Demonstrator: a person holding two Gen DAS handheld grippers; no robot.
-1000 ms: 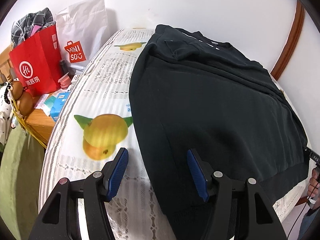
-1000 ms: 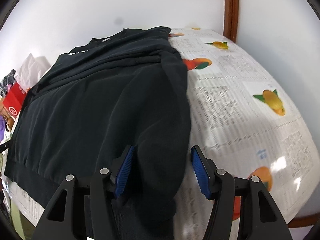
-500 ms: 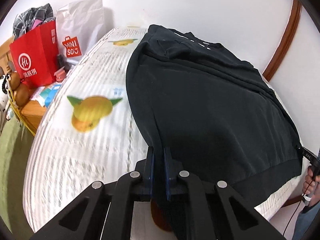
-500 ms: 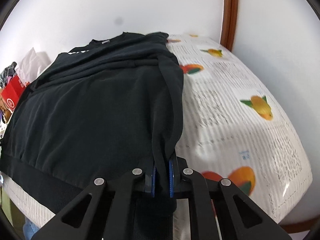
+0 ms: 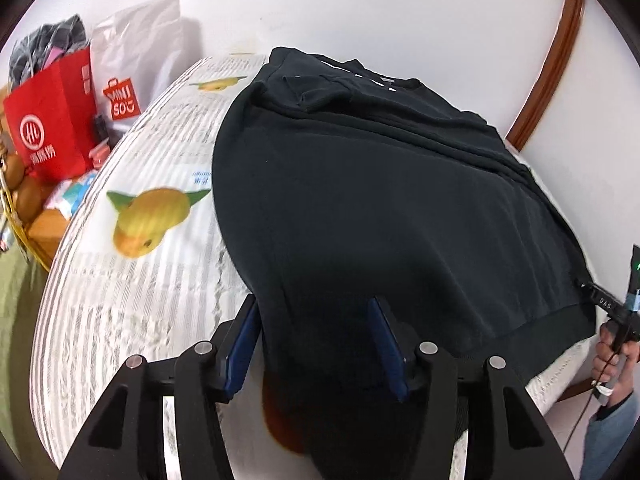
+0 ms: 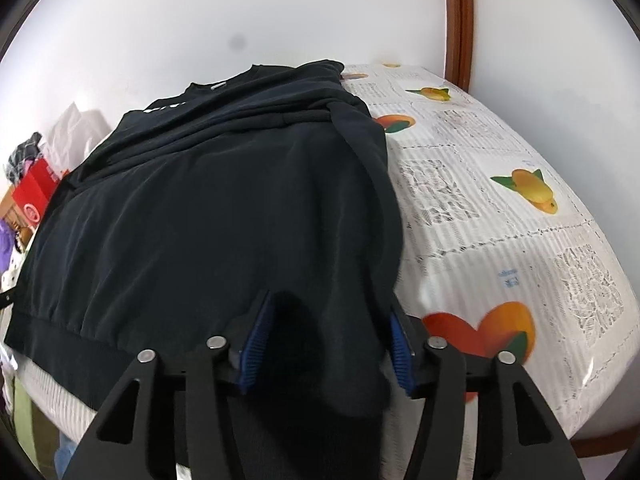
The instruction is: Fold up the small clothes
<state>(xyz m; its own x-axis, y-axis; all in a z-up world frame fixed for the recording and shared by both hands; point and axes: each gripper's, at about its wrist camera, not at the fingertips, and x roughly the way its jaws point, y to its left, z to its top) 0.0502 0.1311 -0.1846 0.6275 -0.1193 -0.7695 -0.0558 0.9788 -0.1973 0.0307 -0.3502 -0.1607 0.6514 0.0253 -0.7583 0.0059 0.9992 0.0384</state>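
A red paper bag (image 5: 52, 120) beside the bed is stuffed with dark clothing; what the white bag (image 5: 132, 64) next to it holds cannot be seen. The left gripper (image 5: 316, 344) and right gripper (image 6: 328, 344) are held low at the sweater's near corners (one at each side), fingers spread apart with cloth lying loose between them. The black sweater (image 5: 380, 200) is spread flat on the fruit-printed bedspread (image 6: 500, 220), its sleeves folded across the chest.
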